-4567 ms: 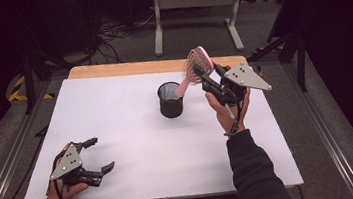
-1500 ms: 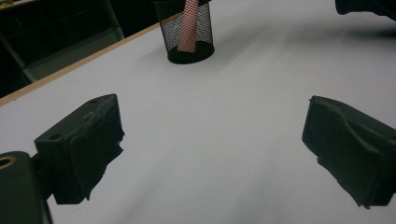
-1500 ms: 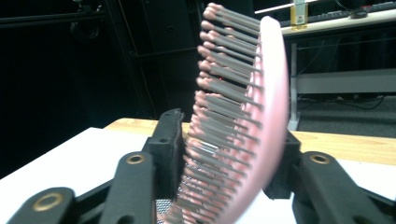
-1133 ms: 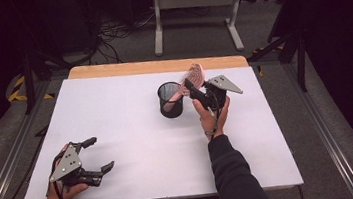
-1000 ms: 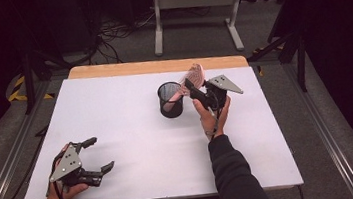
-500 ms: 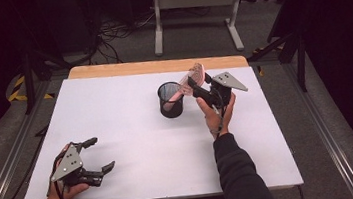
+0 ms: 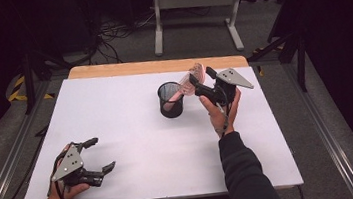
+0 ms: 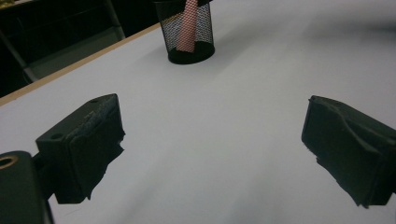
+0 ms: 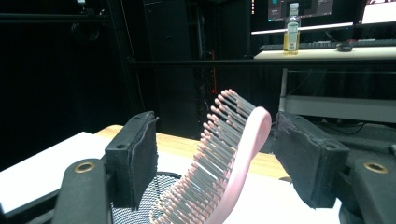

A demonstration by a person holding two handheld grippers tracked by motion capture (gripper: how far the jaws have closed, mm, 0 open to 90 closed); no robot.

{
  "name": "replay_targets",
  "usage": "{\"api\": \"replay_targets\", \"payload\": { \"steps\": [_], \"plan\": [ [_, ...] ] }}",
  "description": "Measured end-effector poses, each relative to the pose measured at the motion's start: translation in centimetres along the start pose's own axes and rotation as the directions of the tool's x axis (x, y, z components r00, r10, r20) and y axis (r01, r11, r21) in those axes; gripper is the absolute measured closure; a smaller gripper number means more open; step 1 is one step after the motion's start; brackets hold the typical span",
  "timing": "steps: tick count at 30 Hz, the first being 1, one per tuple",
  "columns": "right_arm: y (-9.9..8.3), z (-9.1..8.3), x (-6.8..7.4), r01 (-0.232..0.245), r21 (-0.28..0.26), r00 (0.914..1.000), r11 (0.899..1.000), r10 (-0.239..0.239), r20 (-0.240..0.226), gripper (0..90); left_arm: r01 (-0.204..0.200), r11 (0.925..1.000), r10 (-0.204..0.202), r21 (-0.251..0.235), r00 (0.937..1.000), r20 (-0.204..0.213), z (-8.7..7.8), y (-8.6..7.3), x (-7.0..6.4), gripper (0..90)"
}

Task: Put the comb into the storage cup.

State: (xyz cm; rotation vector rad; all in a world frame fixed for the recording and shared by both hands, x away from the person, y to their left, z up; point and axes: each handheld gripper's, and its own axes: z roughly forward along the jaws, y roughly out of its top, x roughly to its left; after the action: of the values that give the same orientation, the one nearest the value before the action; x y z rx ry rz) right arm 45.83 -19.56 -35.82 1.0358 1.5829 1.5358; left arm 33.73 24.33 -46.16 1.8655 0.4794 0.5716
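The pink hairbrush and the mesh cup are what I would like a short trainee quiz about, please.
1. True or false: the handle of the pink hairbrush stands inside the black mesh cup.
2. Choose one: the right tongs are A) clamped on the brush, B) open with the brush head between the jaws, C) lying flat on the table.
3. Fill in: the left tongs, low over the white table, are ___.

Key: 1 true; 2 B; 3 open.
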Motion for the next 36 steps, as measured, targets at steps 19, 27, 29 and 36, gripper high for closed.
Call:
{"api": "replay_targets", "payload": {
  "steps": [19,27,29,36],
  "plan": [
    [1.2,-1.0,0.1,0.092,0.027,0.9957,0.995,-0.091,-0.011,28.4,-0.001,1.0000,0.001,0.006,1.0000,0.007,0.1,0.0,0.0,6.5],
    [1.4,-1.2,0.6,0.120,0.031,0.9925,0.992,-0.120,-0.025,27.6,-0.001,1.0000,0.001,0.009,1.0000,0.009,0.1,0.0,0.0,6.5],
    [1.4,-1.3,0.7,0.129,0.034,0.9912,0.991,-0.128,-0.034,27.1,-0.002,1.0000,0.002,0.009,1.0000,0.009,0.1,0.0,0.0,6.5],
    [1.5,-1.7,1.1,0.165,0.042,0.9855,0.985,-0.163,-0.047,24.2,-0.004,0.9999,0.004,0.009,0.9999,0.011,0.1,0.0,0.0,6.5]
  ]
}}
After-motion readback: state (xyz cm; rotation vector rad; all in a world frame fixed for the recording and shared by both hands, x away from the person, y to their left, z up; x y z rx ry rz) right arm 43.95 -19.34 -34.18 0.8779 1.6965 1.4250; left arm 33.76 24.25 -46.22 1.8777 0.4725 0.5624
